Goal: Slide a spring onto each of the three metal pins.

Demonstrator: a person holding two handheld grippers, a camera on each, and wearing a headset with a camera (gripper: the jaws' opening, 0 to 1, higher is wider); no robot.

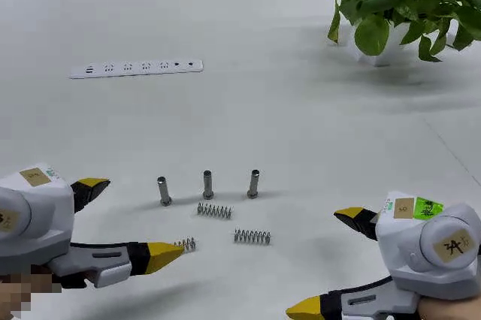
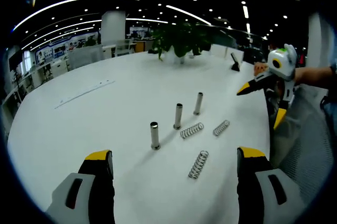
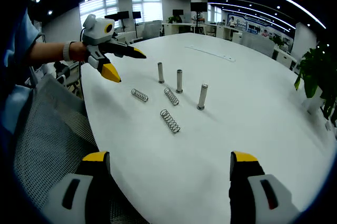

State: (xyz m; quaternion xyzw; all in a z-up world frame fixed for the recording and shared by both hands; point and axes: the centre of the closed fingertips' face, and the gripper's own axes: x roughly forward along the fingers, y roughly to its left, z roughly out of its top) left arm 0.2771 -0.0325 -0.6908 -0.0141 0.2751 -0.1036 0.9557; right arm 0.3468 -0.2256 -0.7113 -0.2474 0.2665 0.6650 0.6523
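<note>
Three metal pins [image 1: 164, 191] [image 1: 208, 184] [image 1: 254, 183], three springs [image 1: 214, 210] [image 1: 252, 236] [image 1: 186, 244], two tools [image 1: 139, 216] [image 1: 317, 261], one power strip [image 1: 137, 68] and one potted plant [image 1: 406, 4].

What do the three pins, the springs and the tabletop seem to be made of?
Pins: apparently steel, smooth grey shafts with bright highlights and a flared base.
Springs: thin coiled wire, silvery, likely steel.
Tabletop: uniform matte white with soft shadows, perhaps laminate or painted board; the look leaves it open.

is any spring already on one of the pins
No, all three springs lie flat on the table in the head view, and the three pins stand upright and bare.
</note>
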